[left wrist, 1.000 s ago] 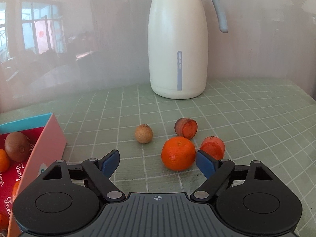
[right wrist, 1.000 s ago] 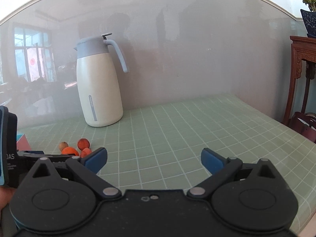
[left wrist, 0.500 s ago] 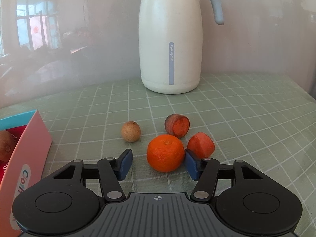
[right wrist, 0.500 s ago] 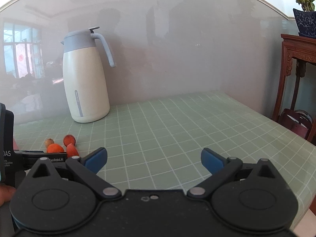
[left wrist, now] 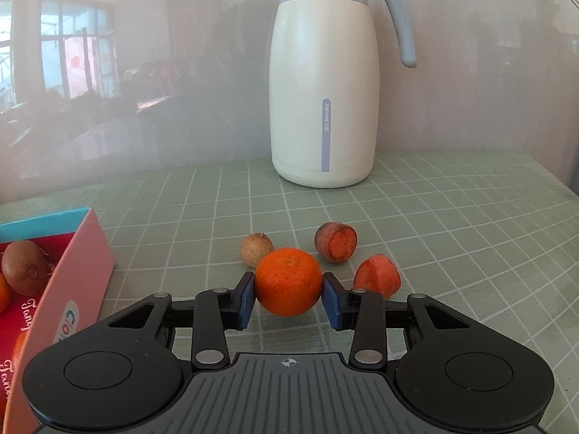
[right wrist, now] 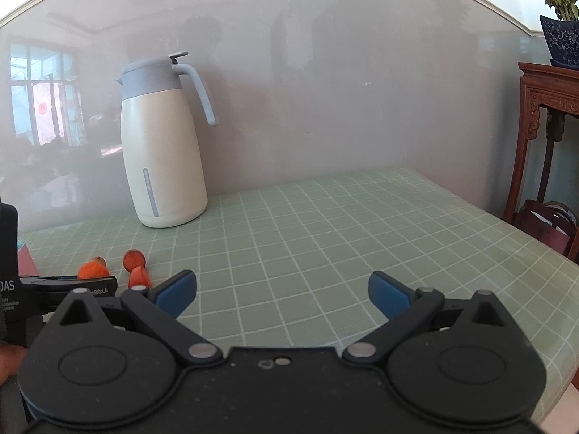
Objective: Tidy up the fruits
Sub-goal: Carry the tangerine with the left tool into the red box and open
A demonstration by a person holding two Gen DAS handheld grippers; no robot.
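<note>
Orange mandarin (left wrist: 288,281) between closing left gripper (left wrist: 288,298) jaws, pads touching.

A cream thermos jug (left wrist: 322,83) with a grey-blue lid and handle stands upright at twelve o'clock on the green checked desk (left wrist: 452,217), against a glossy grey wall. At three o'clock, a dark carved wooden stand (right wrist: 542,108) bears a blue patterned plant pot (right wrist: 562,41).

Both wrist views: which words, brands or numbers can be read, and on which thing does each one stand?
"Joyoung", then blurred characters: jug, on its blue strip.
"Co", cut off: pink box, outer side.
"Tan", cursive, partly hidden: box's red inside.
"DAS", cut off: left gripper body.
"nRoboLAI", partly hidden: its arm.
Smaller print below "DAS": unreadable.
</note>
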